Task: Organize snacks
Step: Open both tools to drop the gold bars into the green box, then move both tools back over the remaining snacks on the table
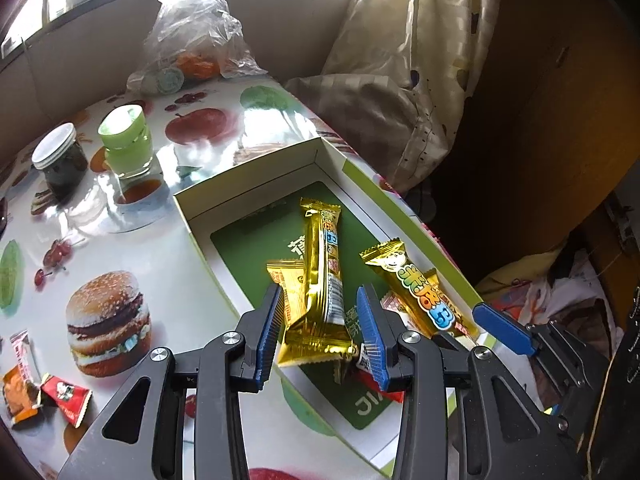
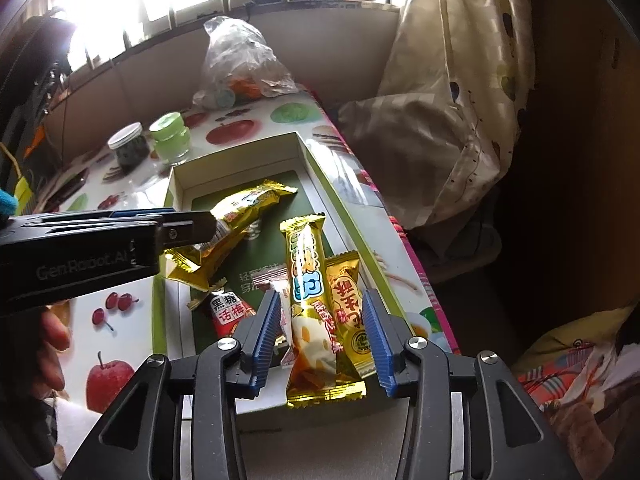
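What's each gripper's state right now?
Left gripper: open, gold snack bar between the jaws, not gripped.
Right gripper: open, second gold snack bar between, not gripped.

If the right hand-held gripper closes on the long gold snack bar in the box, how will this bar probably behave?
The long gold snack bar looks glossy, so its foil may slip between the ribbed pads. It is probably light and fairly stiff, but the crimped ends could crumple. It rests across other packets in the box, so pushing might shift them too.

Black hand-held gripper (image 1: 322,320), ribbed blue pads (image 1: 269,332), silver screws.
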Demonstrator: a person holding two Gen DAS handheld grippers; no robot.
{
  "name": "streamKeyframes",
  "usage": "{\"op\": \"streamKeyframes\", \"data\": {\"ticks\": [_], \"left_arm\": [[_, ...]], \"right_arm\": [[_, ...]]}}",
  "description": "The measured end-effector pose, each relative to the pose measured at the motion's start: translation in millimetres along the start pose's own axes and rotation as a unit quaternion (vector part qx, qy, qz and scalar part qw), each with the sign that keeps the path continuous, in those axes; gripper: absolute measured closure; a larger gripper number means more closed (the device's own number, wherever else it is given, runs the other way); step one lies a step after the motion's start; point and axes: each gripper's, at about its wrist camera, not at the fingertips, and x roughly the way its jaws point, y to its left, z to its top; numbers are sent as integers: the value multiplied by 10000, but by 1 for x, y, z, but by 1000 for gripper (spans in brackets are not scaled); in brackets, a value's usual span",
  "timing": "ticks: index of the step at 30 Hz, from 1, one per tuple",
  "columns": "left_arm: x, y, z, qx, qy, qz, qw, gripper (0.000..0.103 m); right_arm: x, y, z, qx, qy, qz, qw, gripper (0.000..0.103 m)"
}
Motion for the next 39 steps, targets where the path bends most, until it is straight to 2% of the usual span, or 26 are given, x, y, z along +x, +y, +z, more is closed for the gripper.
{"op": "streamKeyframes", "data": {"ticks": [14,20,27,39], "left_arm": [[-48,17,-24,-76,-473,236,9986,64],[-65,28,-39,-68,-640,512,9966,64],[-84,38,-53,-131,-784,547,9953,64],[-115,58,-76,-330,-1079,821,9902,63]], "right_arm": [[-28,15,-7,4,-240,-50,9997,61],[-34,28,-9,-60,-288,44,9996,61],[-40,43,-10,-152,-351,118,9992,61],[-42,74,-9,-335,-397,388,9979,61]]}}
